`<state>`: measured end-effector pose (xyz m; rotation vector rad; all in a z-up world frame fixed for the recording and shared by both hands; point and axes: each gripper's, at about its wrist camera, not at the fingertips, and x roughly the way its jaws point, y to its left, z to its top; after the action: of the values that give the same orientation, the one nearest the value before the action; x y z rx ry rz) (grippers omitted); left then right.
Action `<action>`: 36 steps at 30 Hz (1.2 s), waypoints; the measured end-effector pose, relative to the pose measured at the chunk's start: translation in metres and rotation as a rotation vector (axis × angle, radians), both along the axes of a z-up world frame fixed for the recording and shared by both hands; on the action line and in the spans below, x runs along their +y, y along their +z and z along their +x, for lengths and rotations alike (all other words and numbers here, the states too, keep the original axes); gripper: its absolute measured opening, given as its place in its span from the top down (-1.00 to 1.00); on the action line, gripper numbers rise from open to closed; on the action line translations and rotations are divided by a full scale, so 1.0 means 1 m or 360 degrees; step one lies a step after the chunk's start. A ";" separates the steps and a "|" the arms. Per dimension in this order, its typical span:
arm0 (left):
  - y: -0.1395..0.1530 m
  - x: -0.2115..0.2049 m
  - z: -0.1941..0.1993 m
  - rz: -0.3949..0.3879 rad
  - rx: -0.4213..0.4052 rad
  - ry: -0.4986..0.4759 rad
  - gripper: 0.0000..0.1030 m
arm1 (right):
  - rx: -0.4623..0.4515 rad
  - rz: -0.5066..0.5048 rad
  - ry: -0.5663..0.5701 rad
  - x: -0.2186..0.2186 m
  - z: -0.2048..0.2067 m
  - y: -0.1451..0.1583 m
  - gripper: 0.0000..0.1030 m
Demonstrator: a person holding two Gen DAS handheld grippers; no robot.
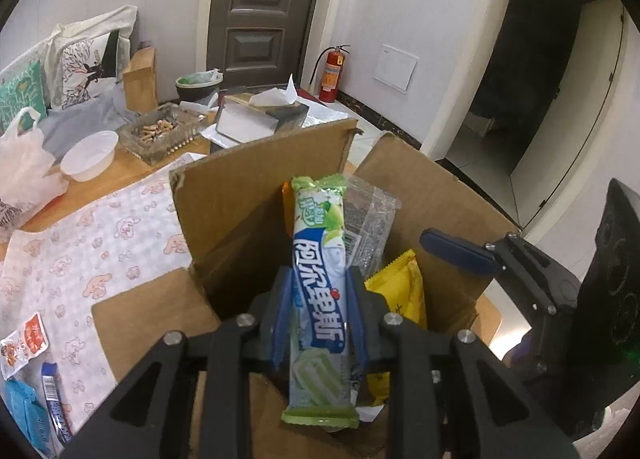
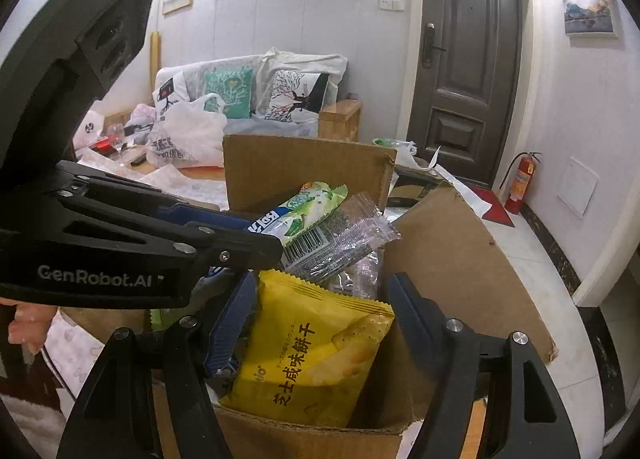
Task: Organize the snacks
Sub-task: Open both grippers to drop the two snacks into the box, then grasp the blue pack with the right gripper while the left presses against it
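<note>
The left tool (image 1: 320, 299) clamps a long green-and-white wrapped candy bar (image 1: 318, 279), holding it above the open brown cardboard box (image 1: 248, 195). The right tool (image 2: 320, 323), jaws wide, straddles a yellow cracker packet (image 2: 308, 355) standing in the box, without touching it.

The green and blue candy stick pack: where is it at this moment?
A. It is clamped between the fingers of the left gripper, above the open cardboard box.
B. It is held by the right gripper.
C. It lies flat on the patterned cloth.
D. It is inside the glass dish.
A: the left gripper is shut on the candy stick pack, which points over the open cardboard box.
</note>
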<state>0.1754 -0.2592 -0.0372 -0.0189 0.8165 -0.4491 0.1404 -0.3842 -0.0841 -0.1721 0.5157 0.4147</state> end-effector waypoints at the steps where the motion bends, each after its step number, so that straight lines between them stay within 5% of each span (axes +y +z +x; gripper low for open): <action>1: 0.000 0.000 0.000 0.0001 -0.0001 -0.0001 0.55 | -0.0004 0.0001 -0.0001 -0.001 -0.002 0.001 -0.29; 11: -0.005 -0.008 0.009 -0.0038 0.0061 -0.0045 0.53 | -0.0016 -0.0068 0.0018 -0.004 -0.018 0.007 -0.30; 23: 0.013 0.005 -0.008 -0.0091 0.0005 -0.0062 0.11 | -0.0005 -0.0039 0.0031 -0.003 -0.028 0.015 -0.30; 36: 0.045 0.092 -0.072 -0.0054 -0.0137 0.0106 -0.07 | -0.0056 -0.0013 0.0192 0.053 -0.059 0.043 -0.30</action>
<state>0.1030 -0.1670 0.0079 -0.0577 0.7216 -0.3983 0.0812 -0.3309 -0.0412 -0.2189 0.4738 0.5264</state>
